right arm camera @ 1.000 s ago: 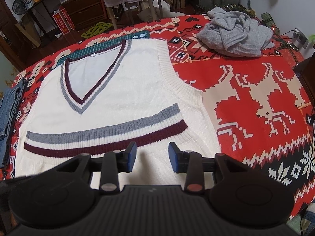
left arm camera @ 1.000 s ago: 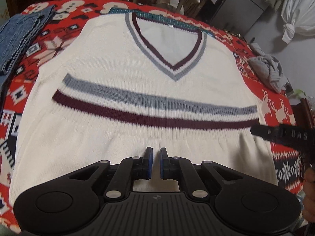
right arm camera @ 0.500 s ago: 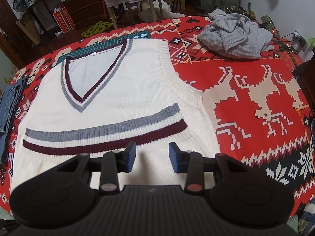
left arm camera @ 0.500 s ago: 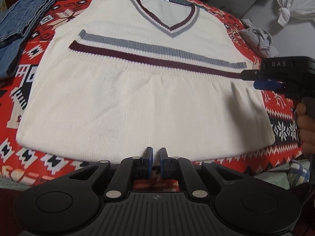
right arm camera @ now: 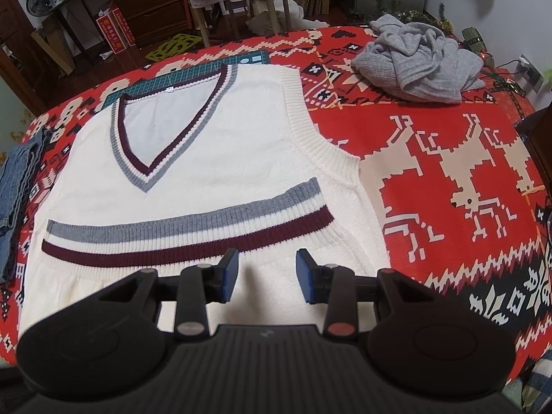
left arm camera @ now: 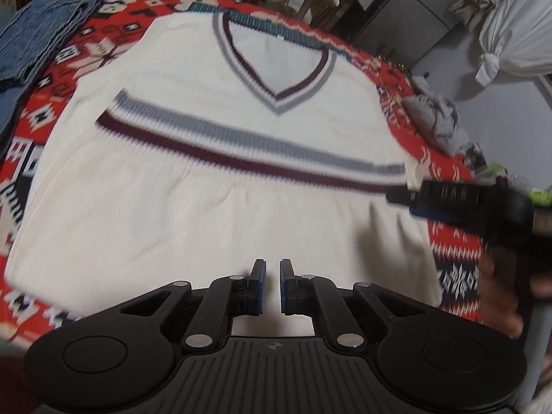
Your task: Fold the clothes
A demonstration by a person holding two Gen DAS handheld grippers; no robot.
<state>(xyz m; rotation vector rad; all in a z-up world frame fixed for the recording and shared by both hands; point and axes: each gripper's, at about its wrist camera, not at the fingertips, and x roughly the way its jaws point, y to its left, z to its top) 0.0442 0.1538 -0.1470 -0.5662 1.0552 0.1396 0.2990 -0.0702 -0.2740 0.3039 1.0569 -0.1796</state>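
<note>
Red tablecloth point(right arm camera: 448, 179); vest point(right arm camera: 214, 145) beneath right gripper point(right arm camera: 267, 269).

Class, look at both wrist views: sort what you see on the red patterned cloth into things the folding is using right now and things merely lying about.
In use:
- cream V-neck vest, spread flat
- left gripper, nearly closed, empty
- right gripper, open, above the vest's right side

Lying about:
- crumpled grey garment
- blue jeans at the left edge
- green cutting mat under the collar
- red patterned cloth

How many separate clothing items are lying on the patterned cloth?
3: cream vest spread flat at centre, crumpled grey garment at the far right, folded denim at the left edge. Others may lie outside the frame.
</note>
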